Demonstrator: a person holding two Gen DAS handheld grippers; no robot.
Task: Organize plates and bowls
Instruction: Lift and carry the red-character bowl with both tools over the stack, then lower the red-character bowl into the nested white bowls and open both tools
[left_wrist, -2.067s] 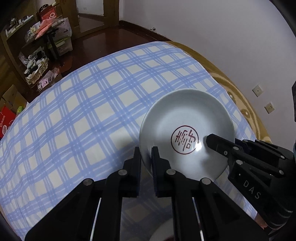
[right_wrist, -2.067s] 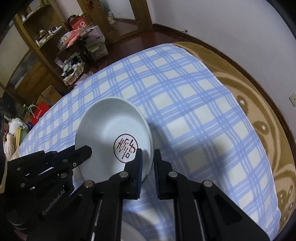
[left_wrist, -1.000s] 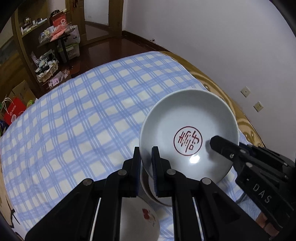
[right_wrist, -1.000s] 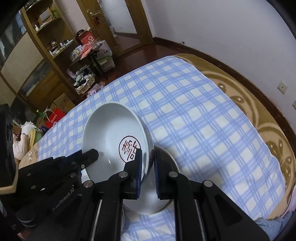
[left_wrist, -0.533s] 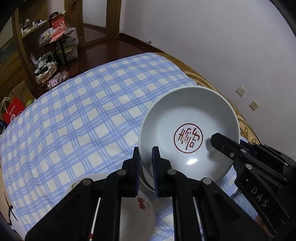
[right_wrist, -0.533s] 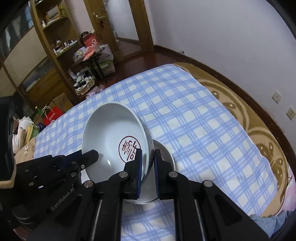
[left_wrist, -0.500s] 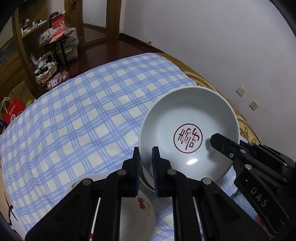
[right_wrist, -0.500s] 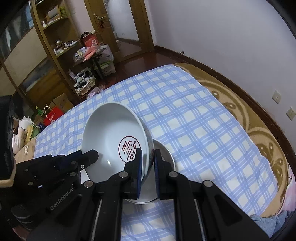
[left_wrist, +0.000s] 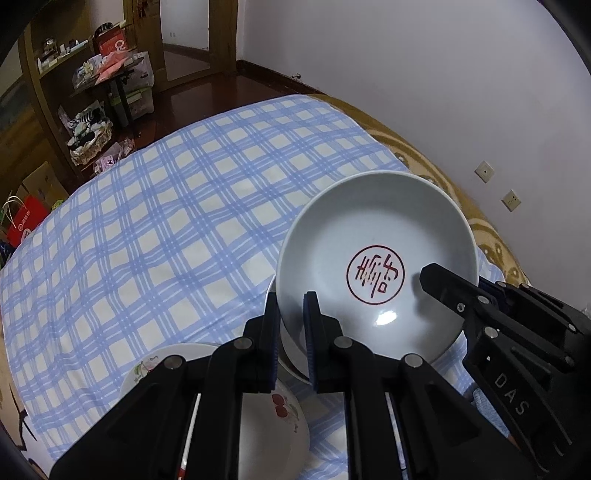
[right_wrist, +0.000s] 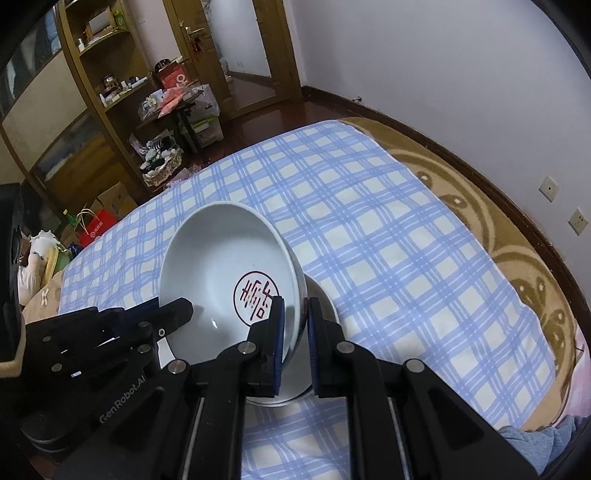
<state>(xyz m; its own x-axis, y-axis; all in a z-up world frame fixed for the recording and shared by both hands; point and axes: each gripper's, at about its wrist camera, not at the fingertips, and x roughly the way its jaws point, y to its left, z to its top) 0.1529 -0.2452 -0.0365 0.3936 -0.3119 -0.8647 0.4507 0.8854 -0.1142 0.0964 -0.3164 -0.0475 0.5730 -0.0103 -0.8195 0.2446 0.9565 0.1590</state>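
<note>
A pale plate with a red round emblem (left_wrist: 376, 258) is held in the air by both grippers. My left gripper (left_wrist: 291, 306) is shut on its left rim. My right gripper (right_wrist: 293, 310) is shut on its right rim, and the plate (right_wrist: 225, 269) tilts toward the left in that view. Below it a second pale dish (right_wrist: 325, 306) rests on the blue checked cloth (left_wrist: 166, 240). A white bowl with a cherry print (left_wrist: 273, 428) sits on the cloth under my left gripper, partly hidden by it.
The checked cloth covers a bed with a brown patterned blanket (right_wrist: 498, 221) along its right side by the wall. Wooden shelves (right_wrist: 92, 92), a cluttered small table and boxes stand on the dark floor beyond the far edge.
Both grippers have lifted the emblem plate higher and drawn back. The dish beneath it and the cherry bowl have come into view below.
</note>
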